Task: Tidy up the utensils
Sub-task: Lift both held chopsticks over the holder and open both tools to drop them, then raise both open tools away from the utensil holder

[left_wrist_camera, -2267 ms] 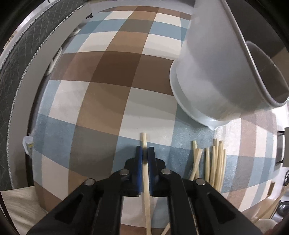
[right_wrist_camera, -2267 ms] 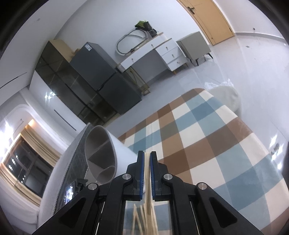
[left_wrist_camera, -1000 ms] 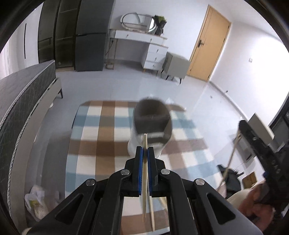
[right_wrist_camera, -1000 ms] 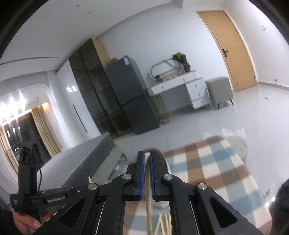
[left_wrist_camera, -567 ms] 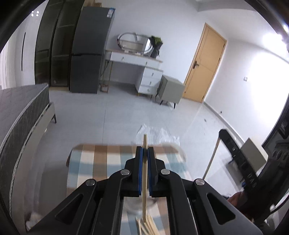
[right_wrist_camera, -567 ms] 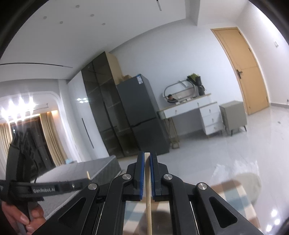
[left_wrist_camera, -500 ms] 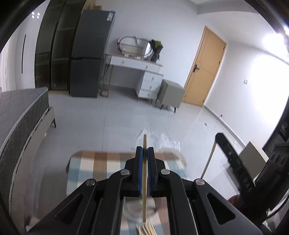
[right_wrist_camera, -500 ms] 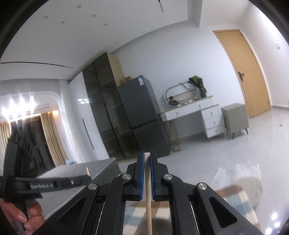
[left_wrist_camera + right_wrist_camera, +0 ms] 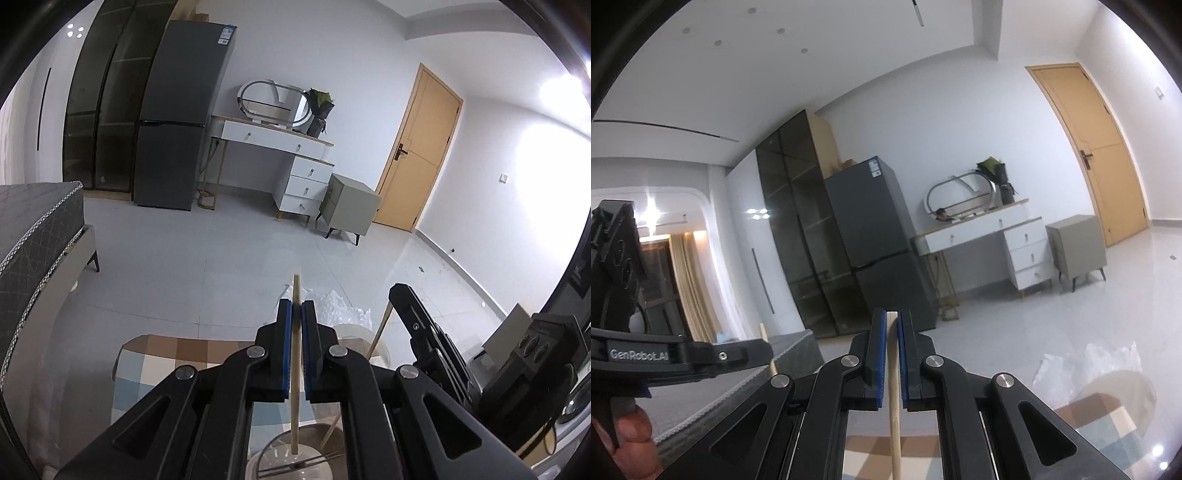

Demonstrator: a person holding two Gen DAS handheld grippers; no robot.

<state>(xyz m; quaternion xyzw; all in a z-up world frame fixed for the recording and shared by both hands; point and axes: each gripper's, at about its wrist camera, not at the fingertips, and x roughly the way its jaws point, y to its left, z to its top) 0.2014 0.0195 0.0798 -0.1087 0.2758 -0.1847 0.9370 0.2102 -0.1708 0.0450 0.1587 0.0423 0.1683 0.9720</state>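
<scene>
I see my left gripper (image 9: 296, 306) clamping one chopstick (image 9: 294, 369) above what looks like the holder (image 9: 288, 458); my right gripper (image 9: 892, 317) pinches another chopstick (image 9: 894, 398).

white holder (image 9: 288, 467) cut off at bottom edge, right claw's chopstick (image 9: 894, 424) bottom end out of frame

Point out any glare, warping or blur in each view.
Left wrist view: blown-out white glare on the right wall, straight walls bowed by the fisheye, black corners, holder cropped. Right wrist view: bright ceiling lights flare at left, door curves, everything otherwise sharp.
</scene>
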